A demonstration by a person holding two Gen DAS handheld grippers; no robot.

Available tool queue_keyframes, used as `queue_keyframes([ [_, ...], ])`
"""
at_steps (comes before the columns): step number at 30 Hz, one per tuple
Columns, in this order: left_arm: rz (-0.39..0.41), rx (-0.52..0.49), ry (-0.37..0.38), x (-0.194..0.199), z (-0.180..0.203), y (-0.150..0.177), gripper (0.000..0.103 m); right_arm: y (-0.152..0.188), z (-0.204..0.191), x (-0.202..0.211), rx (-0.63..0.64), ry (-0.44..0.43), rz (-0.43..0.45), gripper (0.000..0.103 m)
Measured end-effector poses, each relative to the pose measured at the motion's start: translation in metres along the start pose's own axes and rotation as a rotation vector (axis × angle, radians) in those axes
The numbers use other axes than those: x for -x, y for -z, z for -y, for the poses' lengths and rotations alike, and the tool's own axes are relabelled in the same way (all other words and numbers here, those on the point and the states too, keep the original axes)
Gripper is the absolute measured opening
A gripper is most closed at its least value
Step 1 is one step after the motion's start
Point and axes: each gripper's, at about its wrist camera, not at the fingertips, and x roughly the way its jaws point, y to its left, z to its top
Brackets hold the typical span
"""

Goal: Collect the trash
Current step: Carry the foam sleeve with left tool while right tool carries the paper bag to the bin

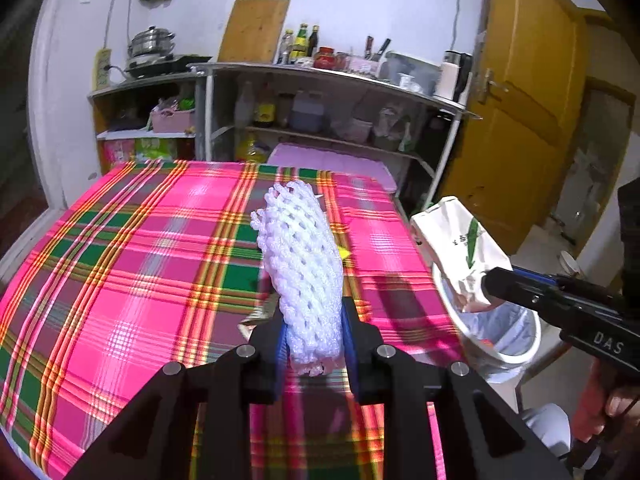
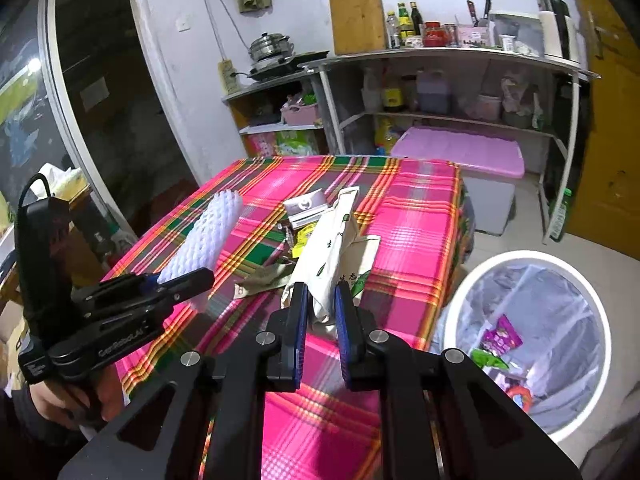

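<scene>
Left wrist view: left gripper (image 1: 314,344) pinches a white foam net sleeve (image 1: 300,276), blue pads pressed on its near end, sleeve raised over the plaid tablecloth (image 1: 120,280). At right, right gripper (image 1: 486,282) clamps a crumpled white paper bag (image 1: 460,248) over the rim of the white trash bin (image 1: 516,344), just off the table's right edge.

Right wrist view: right gripper (image 2: 322,312) fingers squeezed on the paper bag (image 2: 336,240), bag sticking up away from camera. Left gripper (image 2: 180,280) at left holds the foam sleeve (image 2: 204,236). More wrappers (image 2: 304,216) lie mid-table. Lined bin (image 2: 528,344) sits on the floor at right, wrappers inside.
</scene>
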Motion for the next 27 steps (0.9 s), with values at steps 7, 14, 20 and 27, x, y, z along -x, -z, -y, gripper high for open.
queue_keyframes([
  [7,0.009,-0.034,0.031,0.007,0.023,0.000,0.024,0.007,0.015,0.017,-0.030,0.023,0.018,0.014],
  [14,0.006,-0.062,0.053,0.007,0.041,0.000,0.024,0.012,0.030,0.027,-0.059,0.038,0.031,0.014],
  [20,0.000,-0.092,0.073,0.001,0.059,-0.002,0.024,0.018,0.047,0.033,-0.091,0.054,0.039,0.014],
  [27,-0.016,-0.130,0.117,-0.011,0.083,-0.002,0.024,0.027,0.072,0.042,-0.140,0.086,0.046,0.014],
])
